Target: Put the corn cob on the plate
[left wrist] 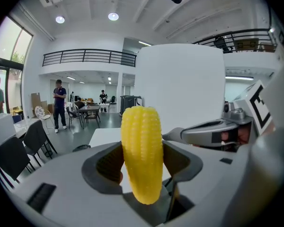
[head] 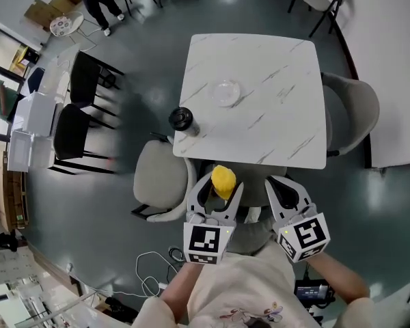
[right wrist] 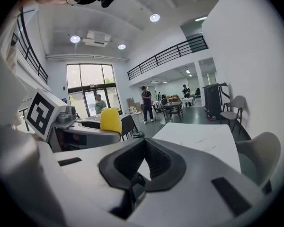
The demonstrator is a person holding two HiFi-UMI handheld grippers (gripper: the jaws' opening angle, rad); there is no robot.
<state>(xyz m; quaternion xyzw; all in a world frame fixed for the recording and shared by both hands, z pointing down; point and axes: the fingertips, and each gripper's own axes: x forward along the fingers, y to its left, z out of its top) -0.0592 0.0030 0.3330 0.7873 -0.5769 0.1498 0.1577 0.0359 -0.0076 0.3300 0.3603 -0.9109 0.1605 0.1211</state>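
Corn cob point(head: 223, 181) stands upright in the left tool point(head: 220, 191), whose two dark pads clamp its sides while its rounded top pokes up above them. In the head view it is held off the near edge of the desk point(head: 280, 121), at about 6 o'clock from the clear plate point(head: 225, 92) and well apart from it. A grey chair point(head: 158, 176) stands at 9 o'clock from the cob. A dark-lidded cup point(head: 183, 120) sits on the desk's near-left corner, at about 8 o'clock from the plate. The right tool point(head: 288, 188) hovers just beside the left one, at its 3 o'clock, jaws closed together on nothing. Another grey chair point(head: 359, 111) stands at the desk's 3 o'clock side.
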